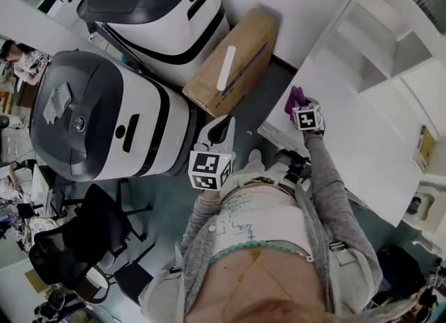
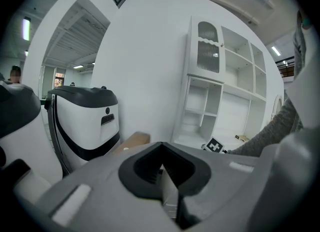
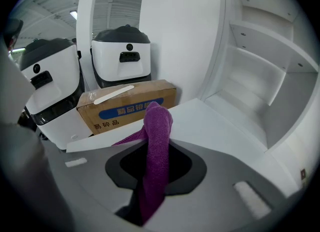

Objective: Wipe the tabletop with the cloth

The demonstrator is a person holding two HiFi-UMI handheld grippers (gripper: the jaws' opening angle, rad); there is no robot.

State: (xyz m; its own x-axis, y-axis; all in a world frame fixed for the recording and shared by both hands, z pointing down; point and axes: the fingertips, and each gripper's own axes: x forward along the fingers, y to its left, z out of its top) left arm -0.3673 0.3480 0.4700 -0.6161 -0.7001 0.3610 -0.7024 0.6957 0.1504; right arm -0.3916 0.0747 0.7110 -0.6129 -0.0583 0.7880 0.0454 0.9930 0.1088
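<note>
Gripping the purple cloth (image 3: pixel 156 141), the right gripper (image 3: pixel 156 173) has its jaws clamped on the fabric. The cloth stands up between them, at the left corner of the white table (image 1: pixel 348 130). Left gripper (image 1: pixel 221 130): jaws pressed together with nothing between them, held off the table to its left, above the floor, pointing toward a cardboard box (image 1: pixel 233 64). Two white-and-grey machines (image 1: pixel 104 116) stand left of the box, and white shelves (image 1: pixel 376 43) rise at the table's far side.
</note>
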